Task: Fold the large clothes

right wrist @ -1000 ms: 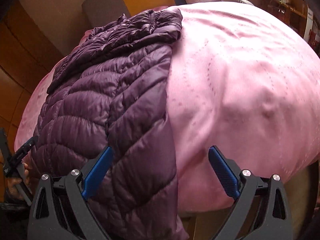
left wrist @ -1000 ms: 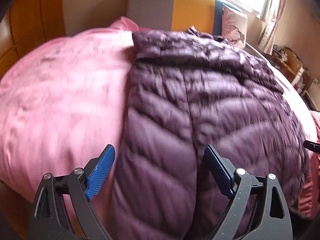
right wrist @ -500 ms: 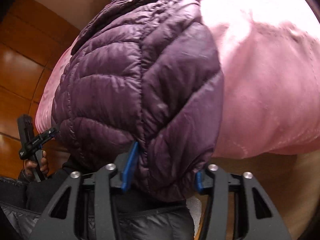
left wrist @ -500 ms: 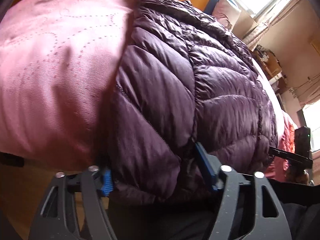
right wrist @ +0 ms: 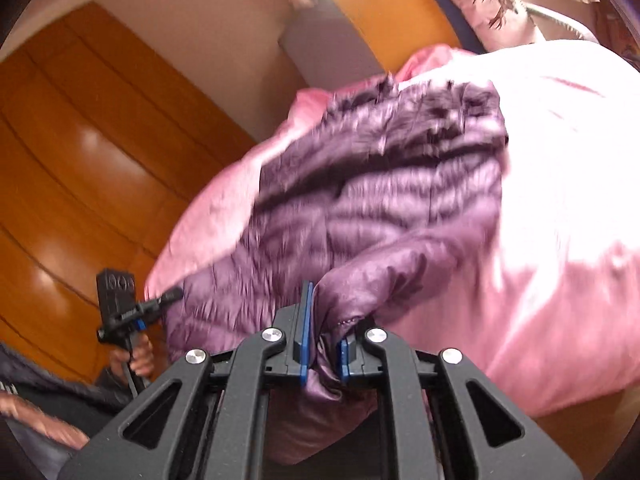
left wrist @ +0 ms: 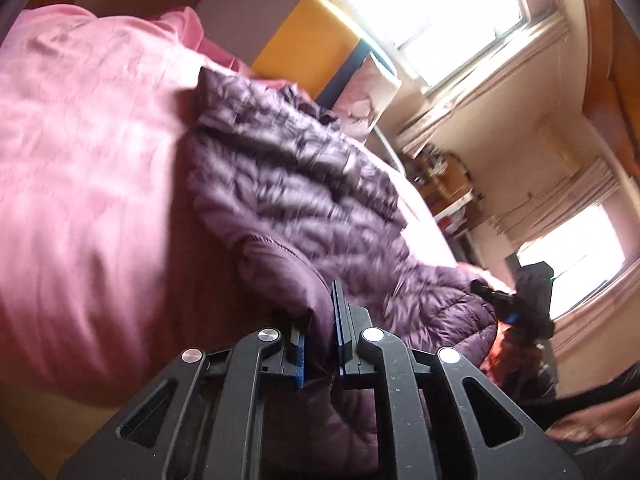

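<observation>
A dark purple quilted puffer jacket [left wrist: 296, 184] lies on a pink bedspread [left wrist: 80, 168]. My left gripper [left wrist: 320, 344] is shut on the jacket's near left hem corner and holds it lifted off the bed edge. My right gripper [right wrist: 324, 344] is shut on the near right hem corner of the jacket [right wrist: 380, 200], also raised. The right gripper shows in the left wrist view [left wrist: 516, 304] and the left gripper in the right wrist view [right wrist: 132, 312]. The jacket's far collar end rests on the bedspread [right wrist: 560, 200].
A grey and yellow headboard [left wrist: 296, 36] and a pale pillow with a deer print [right wrist: 492, 4] stand at the far end. Wooden wardrobe doors [right wrist: 80, 160] are on the left. A cluttered desk [left wrist: 444, 184] and bright windows [left wrist: 444, 12] are on the right.
Both grippers went from open around the hem to shut on it, then lifted the near hem up and away from the bed edge. The views now tilt upward.
</observation>
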Demonstrator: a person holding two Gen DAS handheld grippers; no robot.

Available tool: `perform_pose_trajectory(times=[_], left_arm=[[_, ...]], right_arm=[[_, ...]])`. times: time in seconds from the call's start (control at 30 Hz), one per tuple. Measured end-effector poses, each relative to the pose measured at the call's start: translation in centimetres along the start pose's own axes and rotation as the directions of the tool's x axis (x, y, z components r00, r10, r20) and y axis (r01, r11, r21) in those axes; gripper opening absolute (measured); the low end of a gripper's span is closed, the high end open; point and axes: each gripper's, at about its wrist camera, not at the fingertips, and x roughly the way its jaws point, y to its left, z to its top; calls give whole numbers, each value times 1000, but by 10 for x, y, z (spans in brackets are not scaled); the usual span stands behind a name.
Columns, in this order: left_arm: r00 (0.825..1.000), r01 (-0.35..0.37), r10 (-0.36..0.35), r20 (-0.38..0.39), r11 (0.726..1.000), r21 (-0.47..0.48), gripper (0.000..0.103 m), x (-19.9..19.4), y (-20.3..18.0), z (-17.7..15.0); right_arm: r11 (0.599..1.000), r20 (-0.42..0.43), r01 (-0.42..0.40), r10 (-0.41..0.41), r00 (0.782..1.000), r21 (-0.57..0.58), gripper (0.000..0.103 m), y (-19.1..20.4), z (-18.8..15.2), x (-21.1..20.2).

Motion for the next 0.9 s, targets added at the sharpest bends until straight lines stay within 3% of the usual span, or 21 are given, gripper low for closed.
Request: perform_pose_trajectory(times=[0.13, 0.27, 0.57, 0.63, 0.77, 0.9], left_arm=[[999, 26, -25, 20, 999, -39, 10, 11, 2, 33], [1000, -7, 8, 24, 998, -65, 10, 23, 13, 68], [996, -93, 92, -18, 984, -154, 10, 80, 43, 124], [993, -114, 108, -39, 977, -178, 10, 90, 50, 131], [992, -123, 111, -62, 962, -244, 26, 100, 65, 141], [998, -68, 63, -27, 947, -315, 49, 91, 77, 143]], right_arm=[[998, 64, 16, -20, 998, 62, 10, -19, 36, 0], [991, 76, 50, -60, 995, 127, 10, -43, 72, 14], [967, 19, 134, -142, 990, 215, 15, -86, 128, 67], [963, 14, 143, -150, 989, 229, 21, -93, 134, 74], [952, 16, 111, -121, 993, 284, 37, -106, 142, 83], [944, 56, 51, -73, 996, 326, 70, -114, 146, 84]])
